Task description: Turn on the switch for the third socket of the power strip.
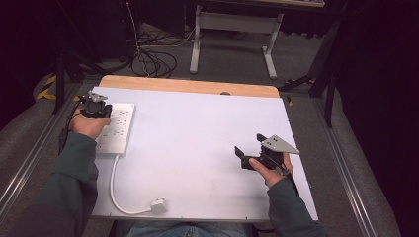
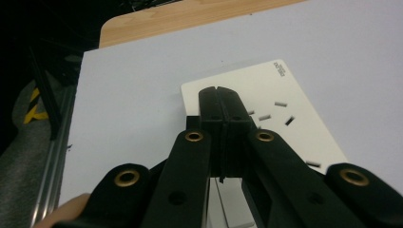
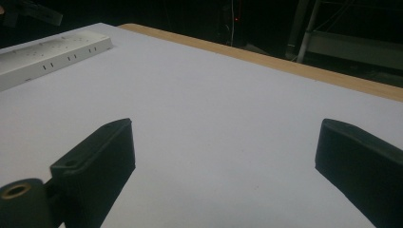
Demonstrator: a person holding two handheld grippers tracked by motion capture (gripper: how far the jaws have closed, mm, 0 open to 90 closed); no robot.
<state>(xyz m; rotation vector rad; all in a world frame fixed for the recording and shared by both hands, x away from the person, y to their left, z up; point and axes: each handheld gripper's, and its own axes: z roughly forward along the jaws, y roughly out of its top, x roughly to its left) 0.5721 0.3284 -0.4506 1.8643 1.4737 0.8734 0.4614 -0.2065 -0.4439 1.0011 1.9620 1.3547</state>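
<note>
A white power strip (image 1: 117,129) lies flat at the left of the white table top (image 1: 197,133). Its white cable curls toward the front edge and ends in a white plug (image 1: 158,206). My left gripper (image 1: 100,111) is over the strip's far left end, pointing down at it. In the left gripper view its jaws are pressed together with nothing between them, and my left gripper (image 2: 220,92) has its tips just above the power strip (image 2: 294,118) and its socket slots. My right gripper (image 1: 249,144) is over the bare right side of the table. It stands wide open and empty (image 3: 223,142); the power strip (image 3: 52,54) lies far off.
A wooden table edge (image 1: 188,85) runs along the back beyond the white sheet. Metal rails (image 1: 29,158) flank the table on both sides. A grey desk frame (image 1: 232,29) and coiled cables (image 1: 153,59) are on the floor behind.
</note>
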